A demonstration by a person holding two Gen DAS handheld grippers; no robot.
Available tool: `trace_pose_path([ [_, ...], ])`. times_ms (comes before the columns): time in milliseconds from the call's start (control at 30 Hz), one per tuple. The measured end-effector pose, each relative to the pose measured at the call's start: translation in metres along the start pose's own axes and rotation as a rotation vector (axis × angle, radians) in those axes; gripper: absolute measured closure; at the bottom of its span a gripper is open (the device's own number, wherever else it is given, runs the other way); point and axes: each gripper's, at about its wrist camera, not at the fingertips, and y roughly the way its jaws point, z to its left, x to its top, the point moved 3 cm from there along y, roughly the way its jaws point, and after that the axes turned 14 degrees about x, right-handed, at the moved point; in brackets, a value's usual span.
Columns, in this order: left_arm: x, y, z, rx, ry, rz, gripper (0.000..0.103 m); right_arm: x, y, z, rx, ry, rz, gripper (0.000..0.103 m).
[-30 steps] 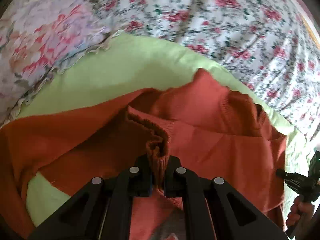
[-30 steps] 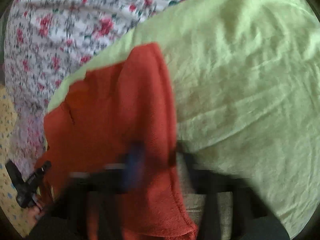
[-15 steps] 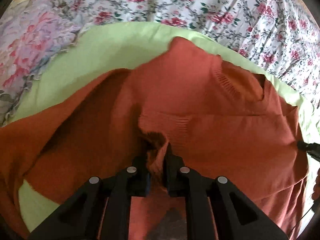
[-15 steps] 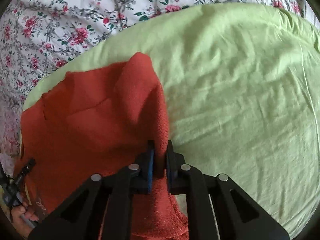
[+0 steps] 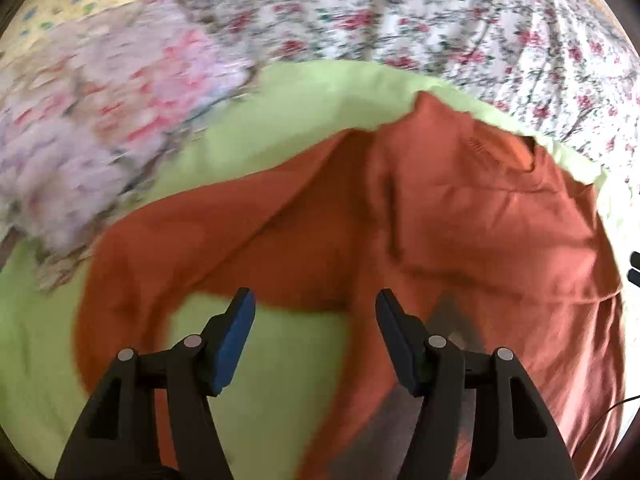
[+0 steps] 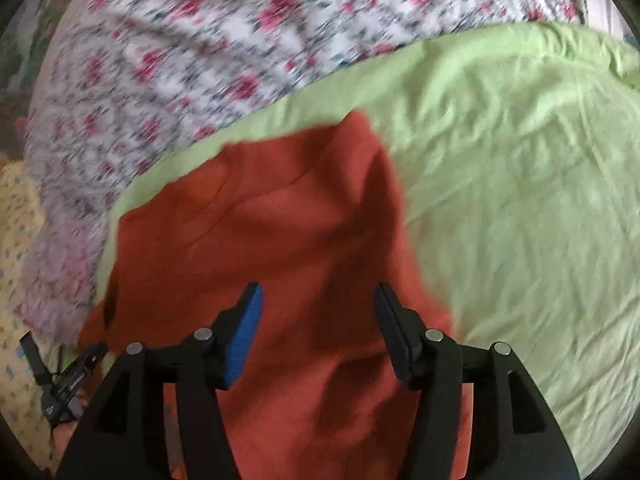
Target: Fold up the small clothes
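A rust-orange knit sweater (image 5: 460,216) lies partly folded on a light green sheet (image 5: 288,92). My left gripper (image 5: 312,300) hovers above its near edge, jaws opening, with nothing pinched between the blue pads. The same sweater (image 6: 288,232) fills the middle of the right wrist view. There my right gripper (image 6: 316,292) hangs over it, jaws opening too, and the cloth lies loose below the pads. The other gripper's black body (image 6: 68,380) shows at the lower left of the right wrist view.
A floral bedspread (image 5: 440,20) with red roses covers the bed beyond the green sheet (image 6: 520,180). A paler pink-flowered pillow or quilt (image 5: 100,120) lies to the left. A yellow patterned cloth (image 6: 16,240) sits at the far left edge.
Both grippers were shut on folds of the sweater; both have let go and now stand apart. The cloth has dropped flat onto the sheet and both hands have pulled back.
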Motion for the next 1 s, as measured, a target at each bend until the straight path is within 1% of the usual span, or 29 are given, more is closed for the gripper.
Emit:
trace_pose_path([
  [100, -0.017, -0.001, 0.033, 0.037, -0.011, 0.041, 0.040, -0.029, 0.002, 0.015, 0.038, -0.002, 0.046, 0.044],
  [200, -0.034, 0.001, 0.055, 0.071, -0.021, 0.088, 0.040, -0.047, 0.005, 0.025, 0.063, 0.004, 0.078, 0.044],
  [300, -0.047, -0.007, 0.079, 0.106, -0.056, 0.103, 0.038, -0.065, 0.009, 0.034, 0.072, 0.011, 0.108, 0.044],
  [433, -0.054, -0.014, 0.103, 0.109, -0.147, 0.104, 0.028, -0.079, 0.008, 0.041, 0.074, 0.012, 0.127, 0.044],
  [533, -0.056, 0.000, 0.113, 0.121, -0.170, 0.144, 0.027, -0.082, 0.007, 0.046, 0.078, 0.010, 0.127, 0.044],
  [600, -0.057, 0.010, 0.121, 0.098, -0.210, 0.164, 0.028, -0.084, 0.007, 0.049, 0.079, 0.007, 0.131, 0.044],
  [633, -0.057, 0.015, 0.124, 0.078, -0.233, 0.175, 0.029, -0.085, 0.006, 0.051, 0.077, 0.005, 0.132, 0.044],
  [700, -0.058, 0.030, 0.128, 0.029, -0.276, 0.208, 0.035, -0.086, 0.004, 0.054, 0.080, 0.002, 0.131, 0.044],
  [733, -0.059, 0.038, 0.130, 0.002, -0.297, 0.225, 0.043, -0.087, 0.004, 0.056, 0.081, -0.001, 0.131, 0.044],
  [767, -0.060, 0.043, 0.130, -0.011, -0.307, 0.234, 0.058, -0.088, 0.003, 0.057, 0.079, -0.005, 0.133, 0.044],
  [800, -0.060, 0.048, 0.129, -0.035, -0.318, 0.247, 0.066, -0.089, 0.003, 0.057, 0.076, -0.009, 0.133, 0.044],
  [833, -0.060, 0.052, 0.128, -0.060, -0.327, 0.252, 0.076, -0.090, 0.002, 0.058, 0.072, -0.010, 0.132, 0.044],
  [867, -0.059, 0.051, 0.127, -0.071, -0.333, 0.234, 0.086, -0.091, 0.001, 0.058, 0.070, -0.008, 0.132, 0.044],
  [900, -0.057, 0.047, 0.125, -0.079, -0.329, 0.215, 0.091, -0.092, 0.000, 0.057, 0.070, -0.006, 0.131, 0.044],
  [933, -0.053, 0.040, 0.122, -0.102, -0.325, 0.187, 0.093, -0.091, 0.000, 0.056, 0.068, -0.005, 0.131, 0.044],
  [1000, -0.047, 0.025, 0.114, -0.158, -0.327, 0.137, 0.094, -0.092, -0.002, 0.054, 0.061, -0.002, 0.127, 0.044],
])
